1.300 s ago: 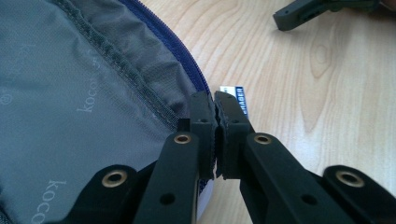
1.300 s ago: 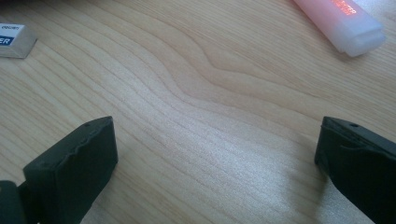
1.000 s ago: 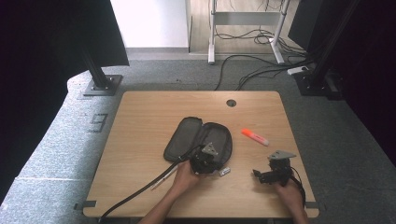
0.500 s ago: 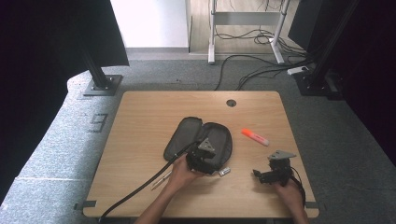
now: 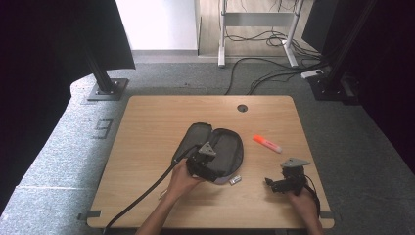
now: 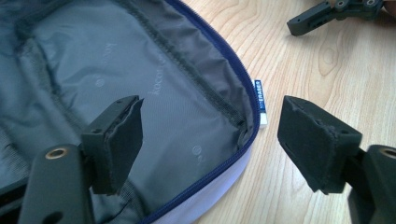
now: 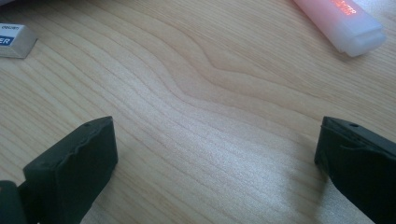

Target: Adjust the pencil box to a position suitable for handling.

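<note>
Pouch [image 6: 140,93] lies unzipped beneath our left claw [image 6: 210,135], whose jaws have just been opening with nothing between them; eraser [image 6: 260,101] sits just beyond. Our right claw [image 7: 215,158] rests released, highlighter [image 7: 341,23] ahead for collection.

Matt cloth pouch [image 6: 140,79]; smooth wood table [image 7: 210,116]

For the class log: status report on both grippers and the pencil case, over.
Left gripper jaws just opened, over open pencil case, nothing held. Right gripper open over bare table. Eraser lies beside the case.
</note>
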A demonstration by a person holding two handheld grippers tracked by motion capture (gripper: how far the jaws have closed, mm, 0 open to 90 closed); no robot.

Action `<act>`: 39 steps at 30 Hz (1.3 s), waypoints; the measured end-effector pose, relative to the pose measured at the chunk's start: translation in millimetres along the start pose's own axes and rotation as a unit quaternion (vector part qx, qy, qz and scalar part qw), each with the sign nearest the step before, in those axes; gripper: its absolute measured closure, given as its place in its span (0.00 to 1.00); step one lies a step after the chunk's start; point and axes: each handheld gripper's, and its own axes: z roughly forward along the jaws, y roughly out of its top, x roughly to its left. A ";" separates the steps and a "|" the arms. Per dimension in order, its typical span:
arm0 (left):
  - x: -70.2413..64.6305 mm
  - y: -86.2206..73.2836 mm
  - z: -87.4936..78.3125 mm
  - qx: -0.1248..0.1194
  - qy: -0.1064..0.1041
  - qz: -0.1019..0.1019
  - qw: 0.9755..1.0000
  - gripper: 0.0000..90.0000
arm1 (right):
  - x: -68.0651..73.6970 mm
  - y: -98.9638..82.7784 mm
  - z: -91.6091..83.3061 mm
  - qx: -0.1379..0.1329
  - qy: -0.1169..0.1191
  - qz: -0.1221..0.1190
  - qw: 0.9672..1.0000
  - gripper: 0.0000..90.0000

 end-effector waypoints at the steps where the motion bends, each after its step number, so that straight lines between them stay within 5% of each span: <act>1: 0.7 -1.0 -1.3 -0.002 0.001 -0.001 1.000 0.22 | 0.0 0.0 0.0 0.000 0.000 0.000 1.000 0.00; 23: 23.9 -37.3 -47.5 -0.016 0.061 -0.030 0.998 0.13 | 0.0 0.0 0.0 0.000 0.000 0.000 1.000 0.00; 39: 39.8 -74.6 -78.8 -0.029 0.105 -0.061 0.992 0.04 | 0.0 0.1 0.0 0.000 0.000 0.000 1.000 0.00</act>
